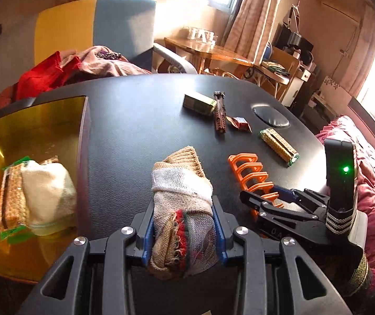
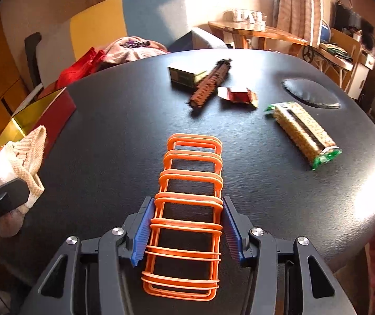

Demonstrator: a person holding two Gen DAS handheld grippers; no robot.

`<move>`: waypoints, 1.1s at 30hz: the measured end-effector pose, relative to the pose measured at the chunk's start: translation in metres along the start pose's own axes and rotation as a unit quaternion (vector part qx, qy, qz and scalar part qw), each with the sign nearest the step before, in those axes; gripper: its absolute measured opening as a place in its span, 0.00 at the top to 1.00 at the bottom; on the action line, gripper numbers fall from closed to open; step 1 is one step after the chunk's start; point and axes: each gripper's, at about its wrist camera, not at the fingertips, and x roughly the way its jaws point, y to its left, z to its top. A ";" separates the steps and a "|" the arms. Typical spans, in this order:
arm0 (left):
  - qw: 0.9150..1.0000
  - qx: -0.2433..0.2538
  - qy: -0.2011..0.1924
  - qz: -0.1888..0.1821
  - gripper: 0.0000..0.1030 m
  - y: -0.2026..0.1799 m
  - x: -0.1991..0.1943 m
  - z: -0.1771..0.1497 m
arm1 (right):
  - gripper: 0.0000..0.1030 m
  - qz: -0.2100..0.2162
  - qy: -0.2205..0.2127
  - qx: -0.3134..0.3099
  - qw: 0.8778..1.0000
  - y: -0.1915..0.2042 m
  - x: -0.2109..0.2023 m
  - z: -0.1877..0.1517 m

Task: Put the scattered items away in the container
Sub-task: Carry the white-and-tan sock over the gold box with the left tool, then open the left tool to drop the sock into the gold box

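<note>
A rolled sock (image 1: 182, 210) is pinched lengthwise by the left gripper (image 1: 183, 225). The orange rack (image 2: 187, 199), long axis pointing toward the desk's far edge, is clamped by the right gripper (image 2: 187, 225), with a biscuit pack (image 2: 302, 134) beyond.

Both grippers are black plastic with blue ribbed pads (image 2: 142, 232) and round silver screws (image 1: 126, 230) at the finger joints. The right gripper (image 1: 250, 202) carries an upright black block with a green light (image 1: 346, 169) and a striped woven strap (image 1: 341, 218).

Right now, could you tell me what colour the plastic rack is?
Orange; the rack shows best in the right wrist view.
</note>
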 end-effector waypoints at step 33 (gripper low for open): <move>0.973 -0.106 0.035 0.200 0.56 0.191 0.007 0.021 | 0.50 0.000 0.008 -0.086 0.996 0.061 0.023 0.005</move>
